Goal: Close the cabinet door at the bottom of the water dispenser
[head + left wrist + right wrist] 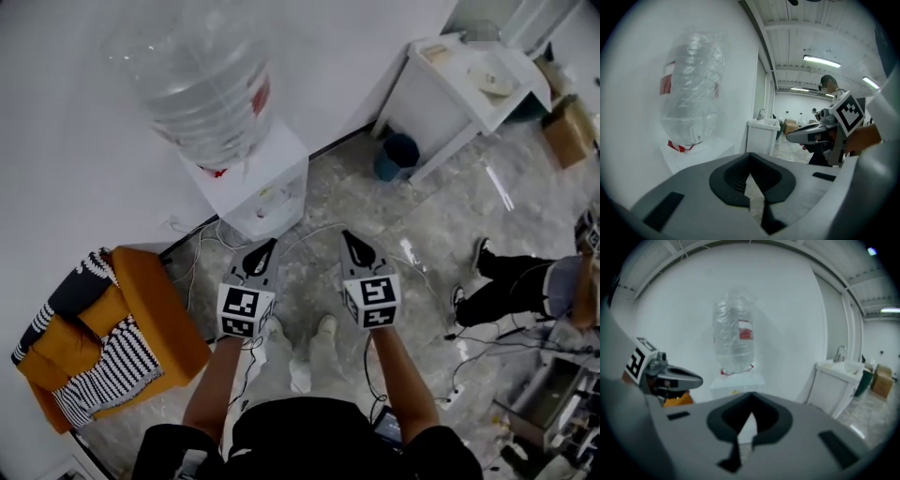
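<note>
Jaws closed, empty on left gripper (269, 245), right gripper (350, 236); water dispenser (255, 190) cabinet door unseen — likely light, hinged; push its free edge.

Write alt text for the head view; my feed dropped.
Seen from above, the left gripper and right gripper, both shut and empty, point toward a white dispenser with a clear bottle on top, against the wall. An orange chair stands at left, a white table at upper right, cables across the floor.
</note>
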`<state>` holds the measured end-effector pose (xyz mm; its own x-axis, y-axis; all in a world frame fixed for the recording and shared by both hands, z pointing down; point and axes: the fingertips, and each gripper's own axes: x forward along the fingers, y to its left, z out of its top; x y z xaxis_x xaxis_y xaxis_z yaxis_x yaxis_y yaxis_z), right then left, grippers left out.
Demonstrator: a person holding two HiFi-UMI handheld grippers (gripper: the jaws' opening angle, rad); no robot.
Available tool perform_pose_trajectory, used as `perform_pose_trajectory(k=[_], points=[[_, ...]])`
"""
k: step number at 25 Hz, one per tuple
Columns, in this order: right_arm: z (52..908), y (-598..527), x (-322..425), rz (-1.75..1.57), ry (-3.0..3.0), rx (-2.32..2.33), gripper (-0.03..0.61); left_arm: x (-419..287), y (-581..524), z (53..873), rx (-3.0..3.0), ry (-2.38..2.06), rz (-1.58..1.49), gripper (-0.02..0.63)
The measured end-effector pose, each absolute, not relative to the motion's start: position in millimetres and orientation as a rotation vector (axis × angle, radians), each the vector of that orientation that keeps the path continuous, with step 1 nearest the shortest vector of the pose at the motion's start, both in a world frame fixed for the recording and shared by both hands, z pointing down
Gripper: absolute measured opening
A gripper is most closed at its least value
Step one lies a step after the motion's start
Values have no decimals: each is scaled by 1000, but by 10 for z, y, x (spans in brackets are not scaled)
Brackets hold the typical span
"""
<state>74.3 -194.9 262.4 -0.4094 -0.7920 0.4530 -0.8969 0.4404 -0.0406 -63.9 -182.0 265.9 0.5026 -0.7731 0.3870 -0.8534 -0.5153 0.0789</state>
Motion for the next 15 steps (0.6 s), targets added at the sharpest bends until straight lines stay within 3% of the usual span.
perform_pose_trajectory(k=[15], points=[[1543, -1877, 840, 286, -2438, 1558, 34, -663, -1818, 1430, 2586, -1462, 257, 11]])
